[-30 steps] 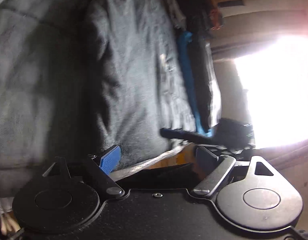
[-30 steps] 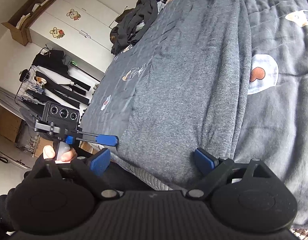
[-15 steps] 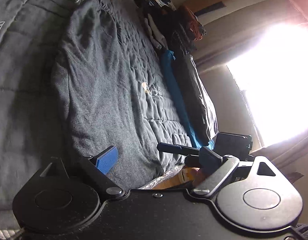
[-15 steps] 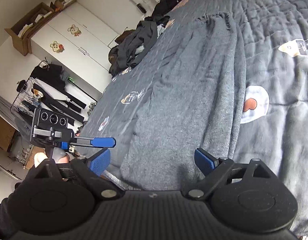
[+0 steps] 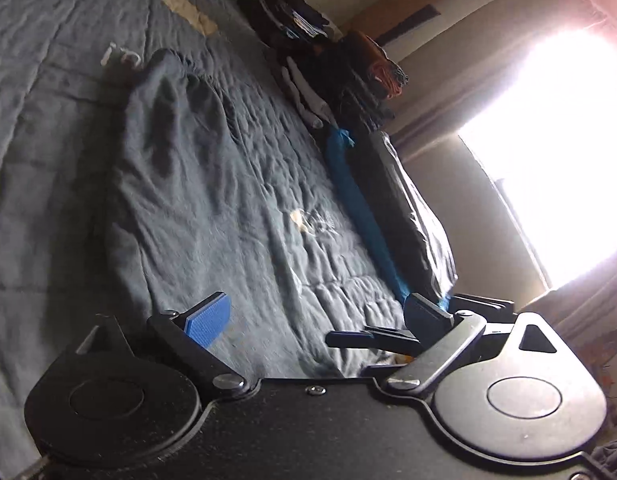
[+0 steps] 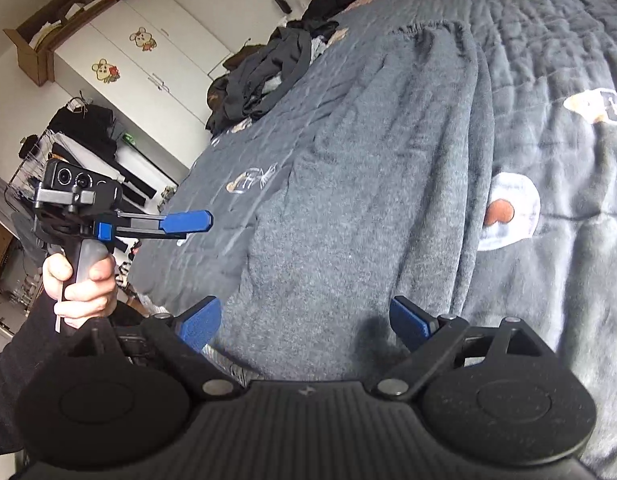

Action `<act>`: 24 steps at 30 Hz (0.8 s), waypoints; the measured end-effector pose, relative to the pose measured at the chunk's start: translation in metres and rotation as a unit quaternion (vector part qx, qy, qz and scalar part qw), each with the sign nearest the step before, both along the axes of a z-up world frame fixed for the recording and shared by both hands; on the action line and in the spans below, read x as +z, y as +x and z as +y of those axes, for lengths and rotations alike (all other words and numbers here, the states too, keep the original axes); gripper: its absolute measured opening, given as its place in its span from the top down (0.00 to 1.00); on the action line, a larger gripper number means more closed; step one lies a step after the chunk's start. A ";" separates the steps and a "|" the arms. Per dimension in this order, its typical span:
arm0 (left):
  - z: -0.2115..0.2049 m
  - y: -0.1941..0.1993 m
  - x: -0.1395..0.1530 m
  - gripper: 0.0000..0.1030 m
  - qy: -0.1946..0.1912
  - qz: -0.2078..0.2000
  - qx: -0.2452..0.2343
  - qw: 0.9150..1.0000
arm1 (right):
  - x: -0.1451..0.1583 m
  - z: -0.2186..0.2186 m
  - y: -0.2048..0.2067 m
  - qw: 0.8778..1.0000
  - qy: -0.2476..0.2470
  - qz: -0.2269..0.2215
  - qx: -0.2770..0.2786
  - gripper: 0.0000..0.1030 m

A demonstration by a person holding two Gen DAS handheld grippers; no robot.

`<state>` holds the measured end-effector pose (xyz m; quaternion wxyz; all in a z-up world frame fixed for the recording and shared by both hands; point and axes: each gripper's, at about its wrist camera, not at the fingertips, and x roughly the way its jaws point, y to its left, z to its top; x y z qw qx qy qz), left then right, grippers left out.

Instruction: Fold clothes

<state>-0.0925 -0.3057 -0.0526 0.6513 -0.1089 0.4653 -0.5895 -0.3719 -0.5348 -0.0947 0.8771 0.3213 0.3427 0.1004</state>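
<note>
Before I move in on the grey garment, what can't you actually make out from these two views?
- Grey garment near hem: right wrist view, hidden behind the right claw body.
- Window: left wrist view, blown out by glare.
- Clothes pile items: left wrist view, too dark to separate.
- Left claw: seen edge-on, the fingers' spacing is unclear.

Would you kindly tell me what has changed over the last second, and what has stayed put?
Both tools have pulled up and back from the grey garment: far more of the bed quilt and room shows in each view. The left tool and right tool took hold of nothing; both remain open and empty. The garment stays spread flat on the quilt, and the clothes pile is unmoved.
</note>
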 end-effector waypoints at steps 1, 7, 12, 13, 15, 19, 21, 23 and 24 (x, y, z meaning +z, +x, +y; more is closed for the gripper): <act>-0.002 0.005 0.001 0.09 0.011 -0.019 0.018 1.000 | 0.004 -0.002 -0.002 1.000 -0.006 -0.009 -0.012 0.12; -0.031 0.028 -0.009 0.09 0.071 -0.107 0.089 0.988 | 0.011 -0.003 -0.001 0.994 -0.065 -0.018 -0.081 0.12; -0.056 0.029 -0.016 0.09 0.127 -0.161 0.117 0.972 | 0.013 0.005 0.013 0.991 -0.095 -0.007 -0.090 0.12; -0.059 0.026 -0.015 0.09 0.132 -0.171 0.112 0.970 | 0.015 0.007 0.017 0.990 -0.102 -0.008 -0.093 0.12; -0.063 0.018 -0.012 0.09 0.140 -0.202 0.108 0.963 | 0.019 0.011 0.024 0.988 -0.116 -0.010 -0.097 0.12; -0.065 0.008 -0.011 0.09 0.148 -0.229 0.100 0.957 | 0.027 0.017 0.037 0.981 -0.150 -0.006 -0.121 0.12; -0.064 0.005 -0.011 0.09 0.150 -0.234 0.097 0.956 | 0.029 0.018 0.043 0.977 -0.165 -0.001 -0.137 0.12; -0.063 0.002 -0.011 0.09 0.152 -0.240 0.093 0.954 | 0.030 0.018 0.048 0.974 -0.171 0.002 -0.149 0.12; -0.063 0.001 -0.012 0.09 0.153 -0.243 0.092 0.953 | 0.029 0.018 0.049 0.974 -0.169 0.004 -0.153 0.12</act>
